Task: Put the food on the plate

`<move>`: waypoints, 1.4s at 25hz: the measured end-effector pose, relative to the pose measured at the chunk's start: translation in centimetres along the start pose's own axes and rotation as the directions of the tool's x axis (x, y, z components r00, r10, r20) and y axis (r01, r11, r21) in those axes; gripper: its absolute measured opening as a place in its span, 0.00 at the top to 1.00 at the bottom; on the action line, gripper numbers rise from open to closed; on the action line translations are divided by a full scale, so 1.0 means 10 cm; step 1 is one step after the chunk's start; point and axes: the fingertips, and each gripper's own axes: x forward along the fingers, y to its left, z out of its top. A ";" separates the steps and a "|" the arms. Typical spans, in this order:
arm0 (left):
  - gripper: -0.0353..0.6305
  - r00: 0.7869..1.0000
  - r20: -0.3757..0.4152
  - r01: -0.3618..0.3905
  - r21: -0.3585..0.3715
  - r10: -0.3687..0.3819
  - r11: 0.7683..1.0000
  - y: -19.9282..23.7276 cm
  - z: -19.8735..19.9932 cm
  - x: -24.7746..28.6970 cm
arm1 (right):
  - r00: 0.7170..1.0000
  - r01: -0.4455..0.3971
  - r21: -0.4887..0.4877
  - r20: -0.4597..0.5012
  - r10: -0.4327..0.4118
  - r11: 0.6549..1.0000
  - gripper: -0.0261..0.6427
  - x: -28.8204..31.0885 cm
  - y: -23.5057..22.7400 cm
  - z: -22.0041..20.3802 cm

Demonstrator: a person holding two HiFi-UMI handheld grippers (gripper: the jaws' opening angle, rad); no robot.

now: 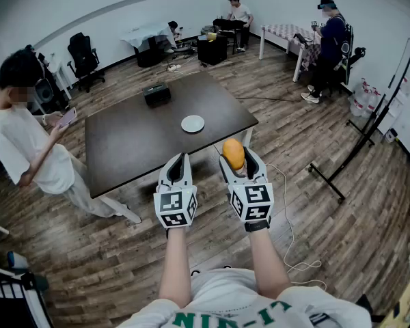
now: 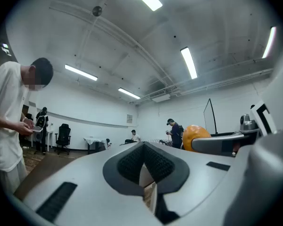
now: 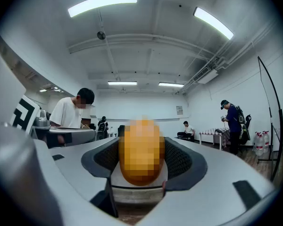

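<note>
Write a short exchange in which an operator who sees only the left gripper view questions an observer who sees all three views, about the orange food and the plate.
Operator: I can see orange food off to my right. Is it gripped?
Observer: Yes. In the right gripper view the right gripper is shut on it, with a pad against each side.
Operator: I see no plate at all. Where is it?
Observer: In the head view a white plate lies bare on the dark table, ahead and slightly left of the food.
</note>
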 end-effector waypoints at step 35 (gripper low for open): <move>0.93 0.999 -0.050 0.014 -0.021 -0.015 1.000 1.65 -0.50 2.93 | 0.998 -0.048 0.032 -0.027 0.048 0.998 0.52 3.35 -0.48 -0.35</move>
